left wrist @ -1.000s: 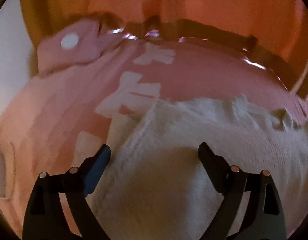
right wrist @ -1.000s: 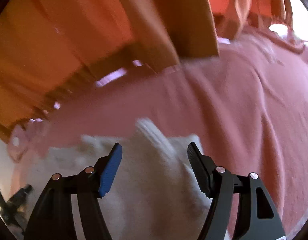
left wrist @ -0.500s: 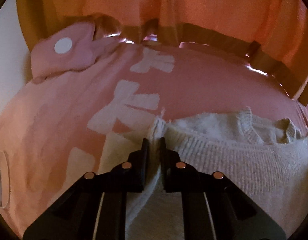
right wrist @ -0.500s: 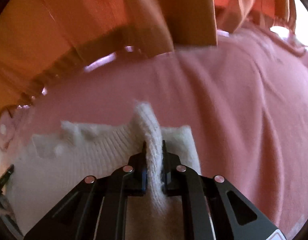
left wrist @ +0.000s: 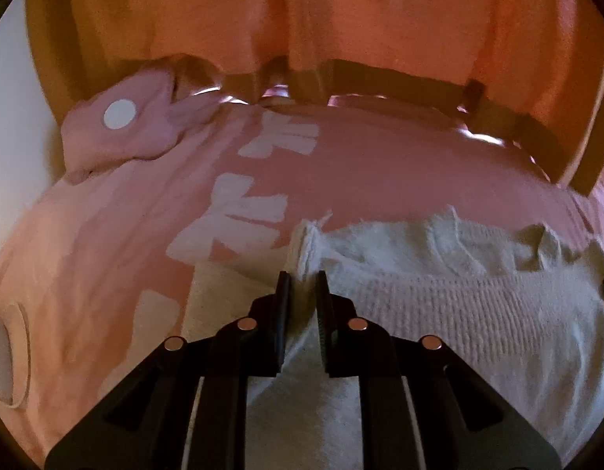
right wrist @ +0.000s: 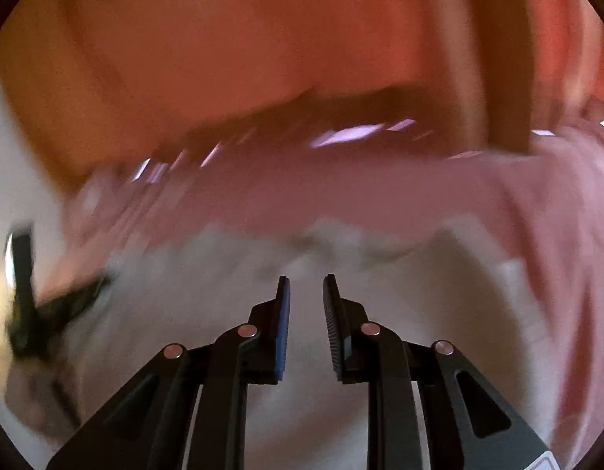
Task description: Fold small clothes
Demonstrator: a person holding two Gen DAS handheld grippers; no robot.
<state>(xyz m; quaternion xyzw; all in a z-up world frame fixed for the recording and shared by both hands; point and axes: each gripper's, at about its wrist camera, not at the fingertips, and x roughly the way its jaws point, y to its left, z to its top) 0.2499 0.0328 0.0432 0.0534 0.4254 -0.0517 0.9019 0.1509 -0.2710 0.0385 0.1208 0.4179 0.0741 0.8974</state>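
Where the left wrist view looks down, the left gripper [left wrist: 302,286] pinches a corner of the white knit garment [left wrist: 439,313], which lies on the pink bedspread [left wrist: 380,164] before orange curtains [left wrist: 302,19]. In the blurred right wrist view, the right gripper [right wrist: 305,290] is narrowly parted over the garment [right wrist: 207,293]; whether it holds fabric I cannot tell.

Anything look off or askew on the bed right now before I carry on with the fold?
Nothing looks damaged or spilled. The white sweater lies rumpled on the pink bedspread, its far edge uneven, with a fold pinched in the left gripper. The right wrist view is motion-blurred, so what the right gripper holds is unclear.
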